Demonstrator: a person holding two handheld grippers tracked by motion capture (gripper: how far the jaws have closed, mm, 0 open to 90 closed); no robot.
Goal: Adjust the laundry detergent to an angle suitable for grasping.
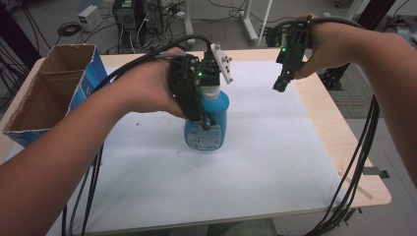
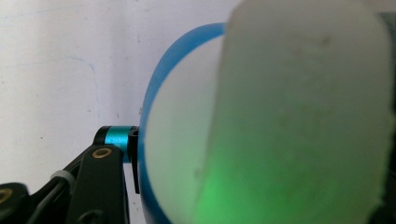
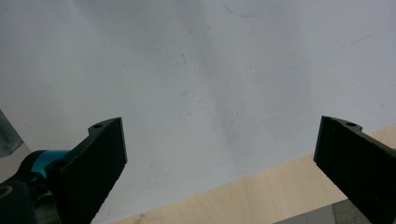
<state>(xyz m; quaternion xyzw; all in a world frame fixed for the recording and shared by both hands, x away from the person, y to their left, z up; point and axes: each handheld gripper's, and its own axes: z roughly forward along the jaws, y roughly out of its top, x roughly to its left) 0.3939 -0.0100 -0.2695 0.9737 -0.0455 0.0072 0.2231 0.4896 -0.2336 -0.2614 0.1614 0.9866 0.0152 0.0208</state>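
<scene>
Blue bottle (image 1: 207,123) with white cap and label is clamped in left gripper (image 1: 196,93) jaws; right gripper (image 3: 219,154) jaws apart; cardboard box (image 1: 49,88) open.

The bottle (image 1: 209,123) was glossy blue plastic with a paper label. A matt white sheet (image 1: 255,162) covered the smooth pale wooden table (image 1: 344,142). At far left, the box (image 1: 54,88) was rough brown cardboard.

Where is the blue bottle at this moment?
In the high view the blue bottle is near the table's middle on the white sheet, held by the left gripper, right of the cardboard box.
</scene>
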